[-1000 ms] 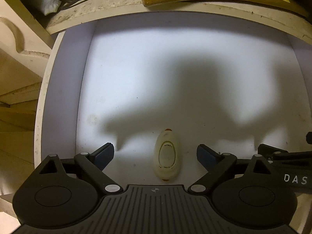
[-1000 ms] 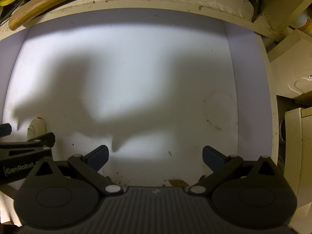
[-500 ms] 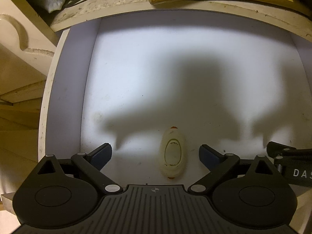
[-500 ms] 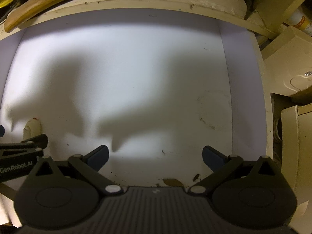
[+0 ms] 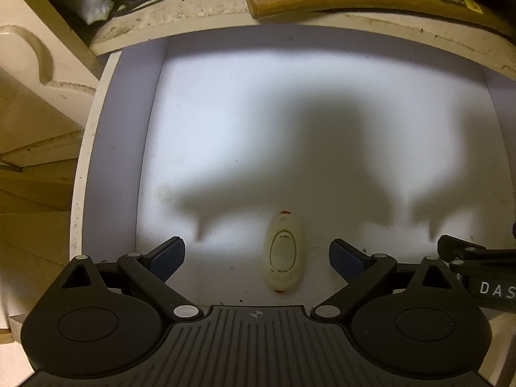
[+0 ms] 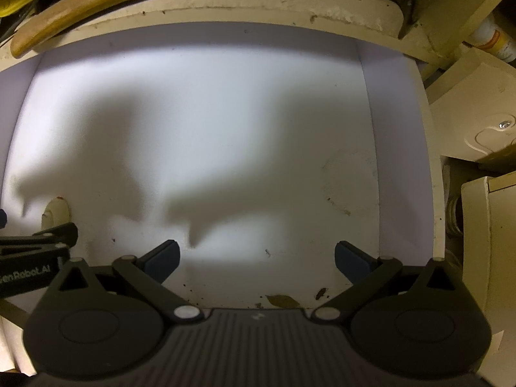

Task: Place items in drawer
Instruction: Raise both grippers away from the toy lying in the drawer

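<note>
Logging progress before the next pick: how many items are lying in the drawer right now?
1: a cream oval item lies on the drawer floor near the front, between the open left jaws. Areas under the grippers are hidden.

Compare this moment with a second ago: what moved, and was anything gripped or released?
The left gripper drifted slightly left, so the oval switch now sits right of centre between its fingers. The right gripper eased back a little. Nothing gripped or released. Both stayed open; the switch stayed flat on the drawer floor.

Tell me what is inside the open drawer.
One cream oval switch lies flat on the white drawer floor, between the left gripper fingers. A dry leaf and crumbs lie near the front. The front edge is covered by the grippers.
</note>
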Available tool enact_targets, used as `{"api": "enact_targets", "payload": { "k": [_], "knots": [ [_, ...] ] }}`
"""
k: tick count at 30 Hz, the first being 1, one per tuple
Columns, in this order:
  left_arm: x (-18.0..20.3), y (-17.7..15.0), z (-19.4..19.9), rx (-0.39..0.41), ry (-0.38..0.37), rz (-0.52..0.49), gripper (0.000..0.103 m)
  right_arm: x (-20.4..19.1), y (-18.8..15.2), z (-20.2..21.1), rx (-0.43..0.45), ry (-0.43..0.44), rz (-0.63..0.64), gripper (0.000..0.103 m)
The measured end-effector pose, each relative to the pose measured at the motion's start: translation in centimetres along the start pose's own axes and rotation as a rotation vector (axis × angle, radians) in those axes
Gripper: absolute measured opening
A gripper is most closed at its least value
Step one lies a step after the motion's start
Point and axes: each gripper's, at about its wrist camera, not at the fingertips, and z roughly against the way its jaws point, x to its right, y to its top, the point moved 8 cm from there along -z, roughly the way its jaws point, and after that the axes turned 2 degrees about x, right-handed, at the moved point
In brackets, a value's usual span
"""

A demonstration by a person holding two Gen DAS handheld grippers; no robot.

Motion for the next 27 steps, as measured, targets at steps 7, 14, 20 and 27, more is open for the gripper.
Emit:
{"api": "enact_targets", "payload": {
  "k": [7, 14, 20, 27],
  "knots": [
    [-0.6, 0.2, 2.2, 0.018, -0.008, 0.004, 0.099, -0.2, -0.3, 1.2, 0.025, 0.001, -0.004, 0.103],
    [-1.4, -0.1, 7.5, 0.061, -0.022, 0.009, 0.099, -1.3, 0.4, 0.4, 0.06, 0.007, -0.013, 0.103],
    [-2.1, 1.4, 7.4, 0.097, -0.035, 0.01, 0.099, -0.3, 0.7, 1.9, 0.087, 0.019, -0.025, 0.103],
    [-2.4, 1.8, 9.2, 0.152, -0.037, -0.006, 0.099, 0.0, 0.7, 4.6, 0.139, 0.036, -0.028, 0.103]
  ]
}}
